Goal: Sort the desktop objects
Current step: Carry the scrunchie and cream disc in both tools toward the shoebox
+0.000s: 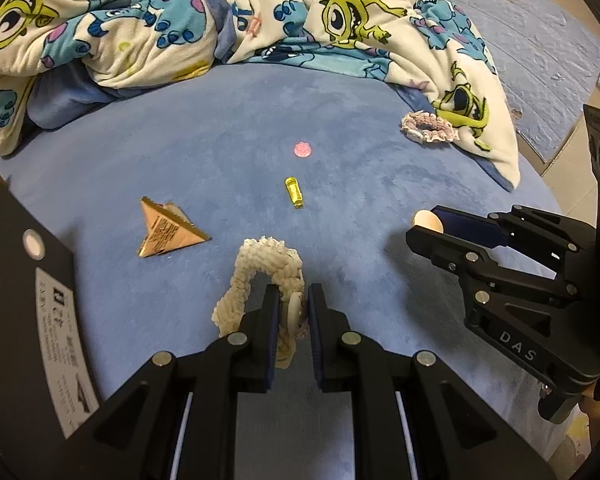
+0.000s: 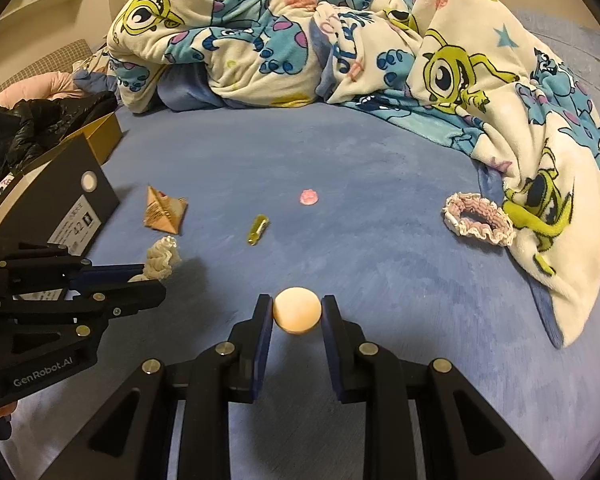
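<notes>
My left gripper (image 1: 294, 300) is shut on a cream knitted scrunchie (image 1: 256, 272) just above the blue bedsheet; it also shows in the right wrist view (image 2: 162, 258). My right gripper (image 2: 296, 310) is shut on a pale orange ball (image 2: 297, 310), which also shows in the left wrist view (image 1: 428, 221). A gold triangular packet (image 1: 166, 230), a small yellow bottle (image 1: 294, 193), a pink bead (image 1: 302, 149) and a purple-and-white scrunchie (image 1: 429, 127) lie on the sheet ahead.
A black shoebox (image 2: 66, 196) with a white label stands at the left, with a gold box (image 2: 100, 132) and dark clothing behind it. A rumpled cartoon-print blanket (image 2: 300, 40) covers the back and right side.
</notes>
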A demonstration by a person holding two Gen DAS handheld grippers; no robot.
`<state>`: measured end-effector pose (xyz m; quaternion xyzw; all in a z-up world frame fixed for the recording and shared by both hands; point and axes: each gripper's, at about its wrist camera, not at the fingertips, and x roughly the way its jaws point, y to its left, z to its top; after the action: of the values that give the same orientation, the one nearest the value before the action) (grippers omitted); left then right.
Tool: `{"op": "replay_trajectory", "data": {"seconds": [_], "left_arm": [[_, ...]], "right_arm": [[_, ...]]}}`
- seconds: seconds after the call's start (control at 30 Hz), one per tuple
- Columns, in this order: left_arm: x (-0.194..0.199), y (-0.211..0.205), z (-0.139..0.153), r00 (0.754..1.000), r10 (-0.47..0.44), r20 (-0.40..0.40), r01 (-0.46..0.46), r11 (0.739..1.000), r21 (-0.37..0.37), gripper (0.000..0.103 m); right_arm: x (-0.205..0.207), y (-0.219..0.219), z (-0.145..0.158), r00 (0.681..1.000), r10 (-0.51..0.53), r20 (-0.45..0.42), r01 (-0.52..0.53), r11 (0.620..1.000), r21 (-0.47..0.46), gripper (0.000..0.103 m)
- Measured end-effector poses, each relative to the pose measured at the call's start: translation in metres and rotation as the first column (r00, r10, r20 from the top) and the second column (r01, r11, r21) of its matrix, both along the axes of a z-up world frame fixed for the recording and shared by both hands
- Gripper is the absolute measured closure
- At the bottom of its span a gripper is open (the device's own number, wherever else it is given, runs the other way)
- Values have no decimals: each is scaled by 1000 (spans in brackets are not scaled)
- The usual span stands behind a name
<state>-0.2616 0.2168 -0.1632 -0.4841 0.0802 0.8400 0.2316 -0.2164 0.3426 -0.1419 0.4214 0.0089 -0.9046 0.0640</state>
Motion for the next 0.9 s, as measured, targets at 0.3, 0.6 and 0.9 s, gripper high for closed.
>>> {"op": "replay_trajectory", "data": {"seconds": [0.3, 0.6, 0.9], "left_arm": [[23, -13, 28, 1000, 3, -14, -3, 1000, 17, 89], [46, -32, 49, 1000, 13, -18, -13, 999, 32, 89], [67, -55, 63, 999, 34, -12, -33, 998, 48, 89]], "right_arm": [[21, -12, 24, 1000, -2, -13, 2, 1000, -9, 78], [42, -26, 46, 1000, -1, -29, 1, 1000, -18, 78], [63, -47, 63, 999, 17, -40, -17, 1000, -3, 78]]}}
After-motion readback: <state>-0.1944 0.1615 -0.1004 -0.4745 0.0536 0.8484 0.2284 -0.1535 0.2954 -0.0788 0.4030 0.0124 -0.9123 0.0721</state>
